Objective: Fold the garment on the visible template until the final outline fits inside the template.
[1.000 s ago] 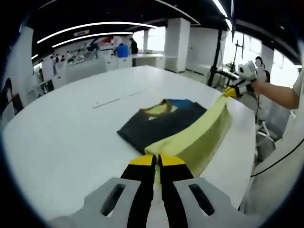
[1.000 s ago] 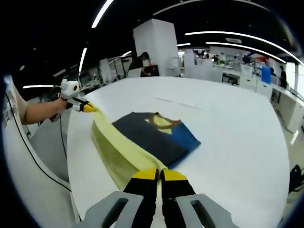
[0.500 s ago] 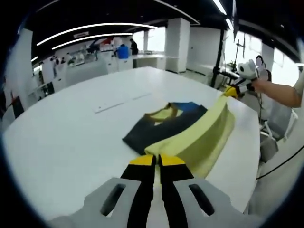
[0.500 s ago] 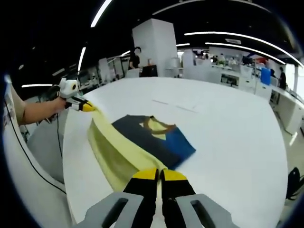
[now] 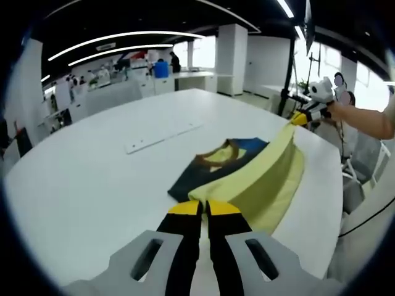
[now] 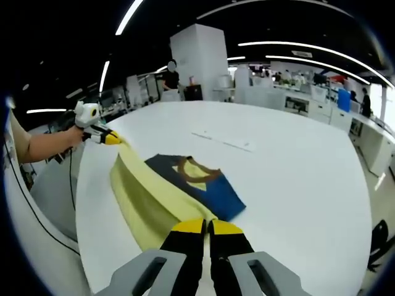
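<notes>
While you hold the yellow edge stretched between your 2 tools, the left gripper has its jaws pinched together on one end of it, right at the bottom of the left gripper view, and the right gripper is clamped the same way on the other end. That raised edge is the long axis of the fold: it runs straight from one gripper to the other, and each hand sits at its own end, so neither is nearer.

Just past the edge, the garment lies flat on the white table, its dark body, brown collar and blue patch on the far side of the yellow strip from you. The fold should therefore carry away from you, across that axis, over the dark part.

Farther out, beyond the collar, a thin pale strip lies on the table, well apart from the cloth; whether it marks the template I cannot tell.
</notes>
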`<move>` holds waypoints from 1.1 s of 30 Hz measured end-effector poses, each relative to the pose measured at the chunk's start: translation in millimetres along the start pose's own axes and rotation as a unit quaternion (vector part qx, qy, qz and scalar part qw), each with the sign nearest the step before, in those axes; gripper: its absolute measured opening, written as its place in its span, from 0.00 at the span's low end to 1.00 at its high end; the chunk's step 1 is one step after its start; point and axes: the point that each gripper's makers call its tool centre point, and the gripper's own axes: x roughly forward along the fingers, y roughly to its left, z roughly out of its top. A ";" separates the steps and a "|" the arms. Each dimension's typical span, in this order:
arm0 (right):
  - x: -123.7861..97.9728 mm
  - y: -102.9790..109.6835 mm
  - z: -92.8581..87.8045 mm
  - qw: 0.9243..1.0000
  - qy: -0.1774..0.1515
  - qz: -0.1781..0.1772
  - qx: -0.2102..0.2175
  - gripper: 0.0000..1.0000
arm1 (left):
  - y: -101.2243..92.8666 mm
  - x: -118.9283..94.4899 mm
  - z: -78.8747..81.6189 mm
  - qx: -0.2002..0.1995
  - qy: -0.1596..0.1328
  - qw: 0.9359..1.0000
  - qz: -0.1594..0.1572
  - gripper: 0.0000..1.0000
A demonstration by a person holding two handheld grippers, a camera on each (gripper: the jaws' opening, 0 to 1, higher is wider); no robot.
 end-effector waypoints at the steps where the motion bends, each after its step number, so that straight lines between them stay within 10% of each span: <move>1: 0.6 -1.0 1.4 1.000 0.000 -0.001 -0.001 0.00 | 0.9 1.0 0.9 0.000 0.000 1.000 0.000 0.00; 33: 46.7 -51.2 41.2 1.000 0.010 -0.026 -0.006 0.00 | 48.7 46.3 24.4 0.008 0.013 1.000 0.019 0.00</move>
